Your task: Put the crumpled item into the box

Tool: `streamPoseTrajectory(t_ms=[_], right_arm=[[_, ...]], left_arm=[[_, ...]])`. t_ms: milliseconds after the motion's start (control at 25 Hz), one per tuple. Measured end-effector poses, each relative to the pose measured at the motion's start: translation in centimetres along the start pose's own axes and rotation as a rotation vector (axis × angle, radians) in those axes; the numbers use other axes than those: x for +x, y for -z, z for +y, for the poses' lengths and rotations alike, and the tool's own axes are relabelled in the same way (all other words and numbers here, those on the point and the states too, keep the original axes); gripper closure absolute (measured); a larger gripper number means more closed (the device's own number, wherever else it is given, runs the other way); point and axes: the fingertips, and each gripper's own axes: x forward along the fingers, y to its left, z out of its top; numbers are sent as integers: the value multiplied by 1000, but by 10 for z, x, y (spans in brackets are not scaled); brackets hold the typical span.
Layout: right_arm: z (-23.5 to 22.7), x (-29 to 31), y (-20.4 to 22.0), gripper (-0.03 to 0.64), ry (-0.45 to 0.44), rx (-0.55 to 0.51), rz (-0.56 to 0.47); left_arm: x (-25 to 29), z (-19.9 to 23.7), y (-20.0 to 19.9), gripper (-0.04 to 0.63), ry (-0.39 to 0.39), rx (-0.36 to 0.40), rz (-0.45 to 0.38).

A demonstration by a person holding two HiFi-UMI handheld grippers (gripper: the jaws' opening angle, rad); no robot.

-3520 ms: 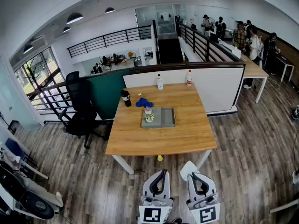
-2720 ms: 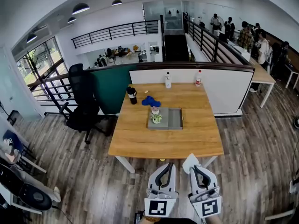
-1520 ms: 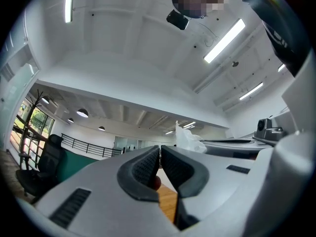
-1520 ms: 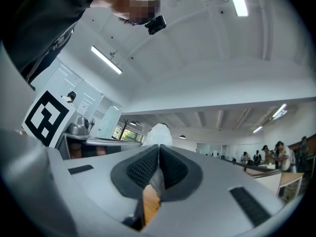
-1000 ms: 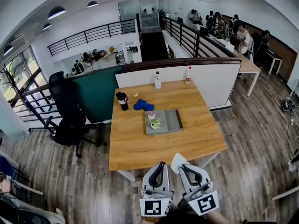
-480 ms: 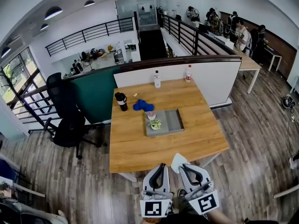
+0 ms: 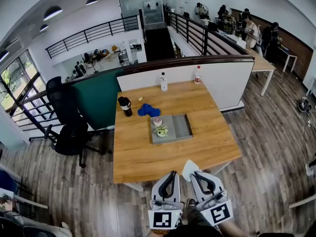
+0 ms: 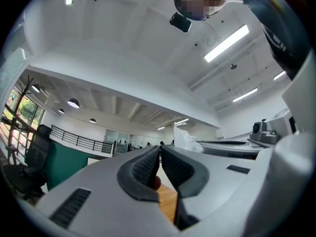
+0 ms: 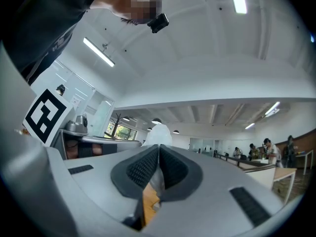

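A crumpled white item (image 7: 189, 169) sticks out of my right gripper (image 7: 194, 174), whose jaws are shut on it just short of the wooden table's (image 7: 143, 157) near edge. In the right gripper view the white item (image 9: 159, 134) rises above the closed pads of the right gripper (image 9: 159, 150). My left gripper (image 7: 171, 174) hangs beside it, shut and holding nothing. Its pads meet at the tips in the left gripper view (image 8: 160, 149), where the white item (image 8: 186, 138) shows to the right. The shallow grey box (image 7: 180, 126) lies mid-table with a small green and pink thing (image 7: 159, 128) in its left end.
A crumpled blue cloth (image 7: 148, 110) lies behind the box, a black cup (image 7: 124, 105) to its left. Two bottles (image 7: 162, 82) (image 7: 197, 75) stand at the far edge against a white partition. A black office chair (image 7: 66, 120) is at the left. People stand far back right.
Both grippers, with the white item in the right one, have come closer to the table's near edge. The things on the table have kept their places.
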Motion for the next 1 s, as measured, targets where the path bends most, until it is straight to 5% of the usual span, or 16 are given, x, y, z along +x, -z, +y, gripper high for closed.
streamPoseTrajectory(t_ms=[1000], right_arm=[[-92, 18, 27, 603, -1, 54, -28]], left_arm=[[75, -33, 20, 563, -12, 71, 61]])
